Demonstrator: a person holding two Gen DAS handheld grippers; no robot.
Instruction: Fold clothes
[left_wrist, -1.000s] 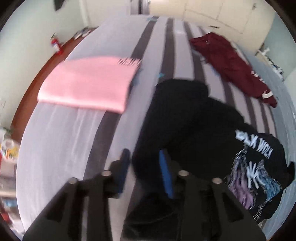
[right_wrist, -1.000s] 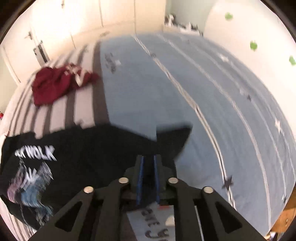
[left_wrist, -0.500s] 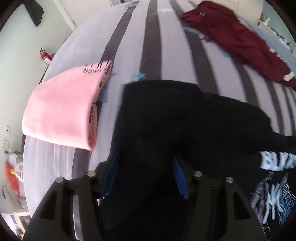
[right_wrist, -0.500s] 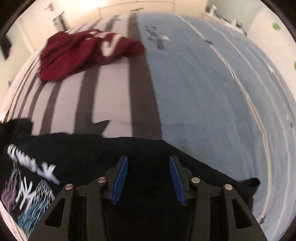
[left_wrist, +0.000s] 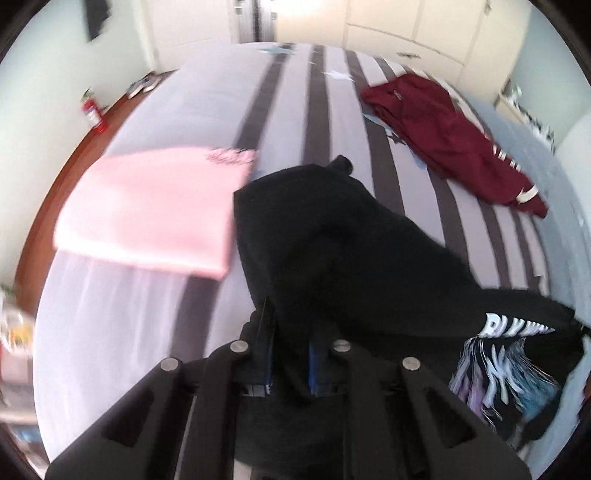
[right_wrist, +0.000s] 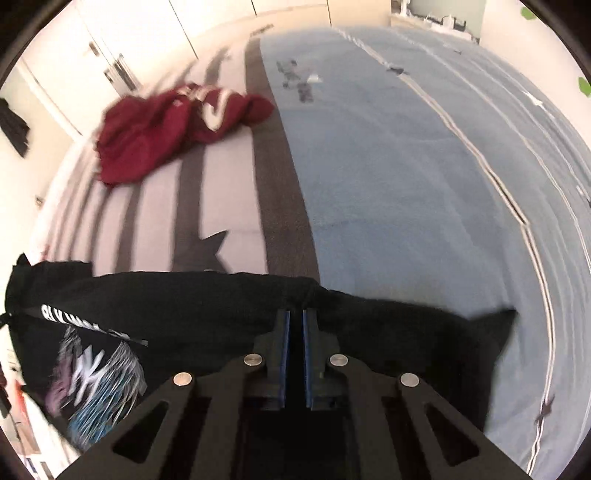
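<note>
A black T-shirt (left_wrist: 351, 251) with a white and blue print (left_wrist: 506, 373) lies on the bed. My left gripper (left_wrist: 290, 332) points down at its left part. Its jaws are closing, a fold of the black cloth is pinched between the blue pads, and the cloth rises in a hump ahead of it. In the right wrist view the same T-shirt (right_wrist: 184, 306) stretches across the bottom. My right gripper (right_wrist: 295, 314) sits at its upper edge with the jaws closing almost together on the hem.
A folded pink garment (left_wrist: 147, 206) lies left of the black shirt. A crumpled maroon garment (left_wrist: 443, 136) (right_wrist: 162, 133) lies farther back on the striped sheet (left_wrist: 203, 110). A blue bedcover (right_wrist: 406, 184) spreads to the right. A red fire extinguisher (left_wrist: 94, 110) stands by the wall.
Half a second ago both grippers hung open over the black shirt. Both have since closed on its cloth, and the left one has raised a fold of it.
</note>
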